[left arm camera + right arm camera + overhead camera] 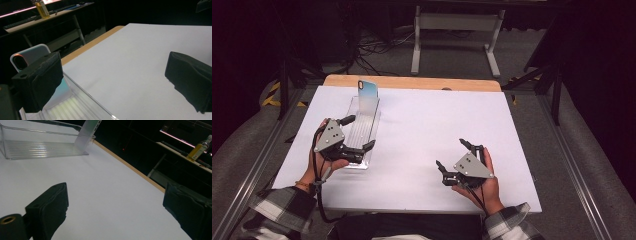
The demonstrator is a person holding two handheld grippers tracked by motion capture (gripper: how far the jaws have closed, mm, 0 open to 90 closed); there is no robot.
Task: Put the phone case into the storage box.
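High view: white desk (pixel 422 150); clear tray (pixel 362 131) at left, phone (pixel 368 95) propped upright at its far end. Left gripper (pixel 357 134) over the tray's near end, jaws spread, empty. Right gripper (pixel 457 154) well apart, jaws released.

Left gripper view: phone (pixel 32 53) beyond the left jaw, tray wall below.

Right gripper view: tray (pixel 40 147) far off.

Likely step: reach the phone; close squarely on its edges, steadying the tray.

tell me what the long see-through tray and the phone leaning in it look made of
Long see-through tray: apparently clear hard plastic, glossy; the white table shows through it and its ribbed floor catches light. Pale-backed phone: smooth, glossy back, glass or plastic, with a white, probably rubbery case rim.
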